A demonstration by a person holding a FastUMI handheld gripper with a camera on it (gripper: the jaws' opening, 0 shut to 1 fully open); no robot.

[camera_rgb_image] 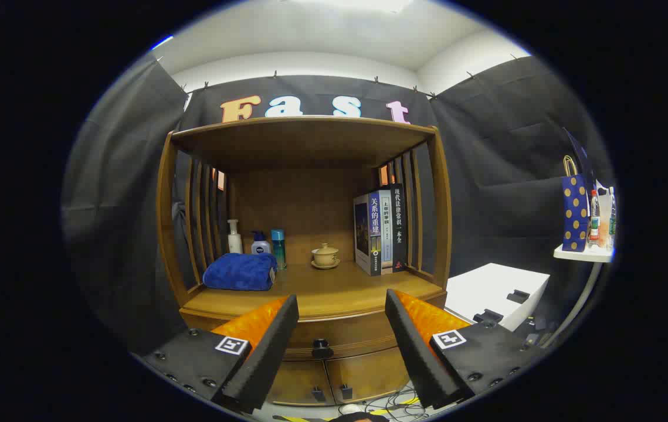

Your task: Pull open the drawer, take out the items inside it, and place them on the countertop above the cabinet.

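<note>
I am holding the gripper (342,328) with fingers spread wide, gripping nothing. The small dark knob (322,349) on the curved wooden drawer front (342,337) is sitting dead ahead between them, just beneath the cabinet's wooden worktop (334,290). Drawer looks closed; approach runs straight forward.

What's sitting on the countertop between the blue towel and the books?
In the gripper view, a lidded teacup on its saucer stands between the blue towel and the books.
</note>
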